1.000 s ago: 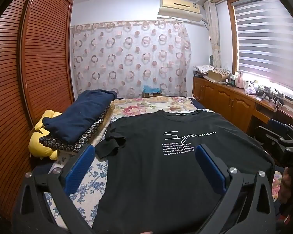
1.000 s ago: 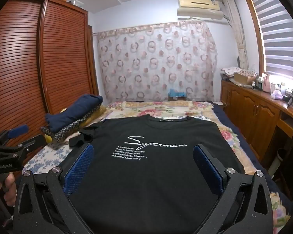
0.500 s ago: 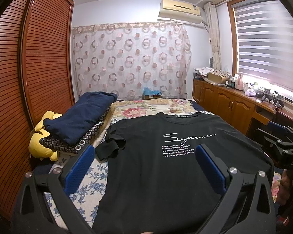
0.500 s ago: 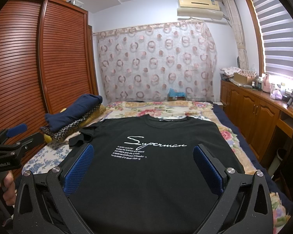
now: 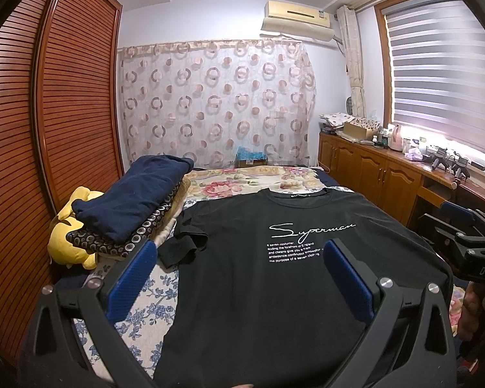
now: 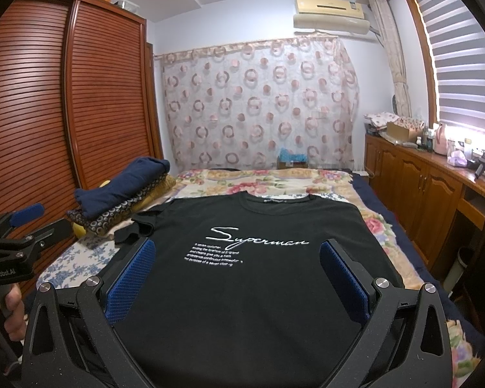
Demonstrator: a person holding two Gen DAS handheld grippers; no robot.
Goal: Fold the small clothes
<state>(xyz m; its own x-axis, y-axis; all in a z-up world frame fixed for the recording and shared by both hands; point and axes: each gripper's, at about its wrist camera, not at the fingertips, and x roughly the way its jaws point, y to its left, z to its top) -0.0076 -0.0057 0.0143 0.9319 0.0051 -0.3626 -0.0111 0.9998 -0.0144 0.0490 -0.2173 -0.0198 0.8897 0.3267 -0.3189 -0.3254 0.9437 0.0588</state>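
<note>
Left wrist view: the left gripper (image 5: 239, 278) gapes wide and empty above a black T-shirt (image 5: 274, 284) spread flat on the bed (image 5: 145, 310); folded clothes (image 5: 129, 207) are stacked at its left edge.

Right wrist view: the right gripper (image 6: 236, 278) is equally wide, holding nothing; cabinets (image 6: 420, 187) line the bed's right side.

On my bed (image 5: 229, 177): one black T-shirt (image 5: 274, 291); one stack of folded clothes (image 5: 129, 203); one yellow plush toy (image 5: 64, 242). My two grippers, left (image 5: 239, 278) and right (image 6: 236, 278), each carry two blue pads (image 5: 129, 278), four altogether.
</note>
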